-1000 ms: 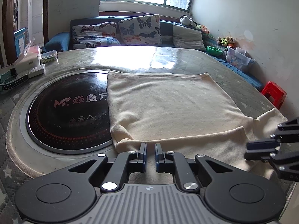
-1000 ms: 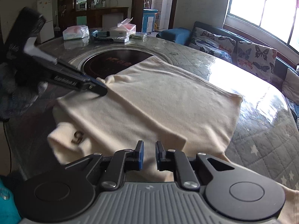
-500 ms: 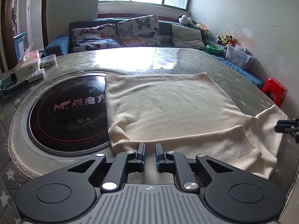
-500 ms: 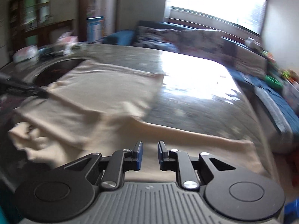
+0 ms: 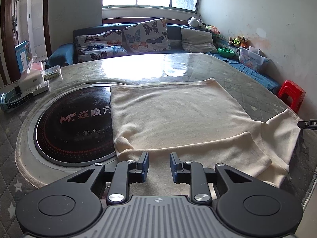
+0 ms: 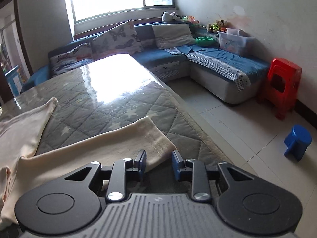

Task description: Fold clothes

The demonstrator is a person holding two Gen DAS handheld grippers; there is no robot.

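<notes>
A cream shirt [image 5: 178, 119] lies flat on the big round table, partly folded, with one sleeve [image 5: 281, 136] spread toward the right edge. My left gripper [image 5: 158, 165] is open and empty, just above the shirt's near edge. My right gripper [image 6: 158, 163] is open and empty at the end of that sleeve [image 6: 126, 142], its left finger over the cuff corner. The tip of the right gripper shows at the right edge of the left wrist view [image 5: 309, 124].
A black round hotplate [image 5: 73, 123] is set in the table left of the shirt. Boxes and tissue packs [image 5: 29, 81] sit at the far left. The table edge [image 6: 198, 119] runs close on the right, with floor, a red stool [image 6: 281, 87] and a blue stool [image 6: 297, 140] beyond.
Both grippers have opened. The right gripper has swung from over the shirt's body to the right, to the sleeve end near the table edge. The left gripper has barely moved.
</notes>
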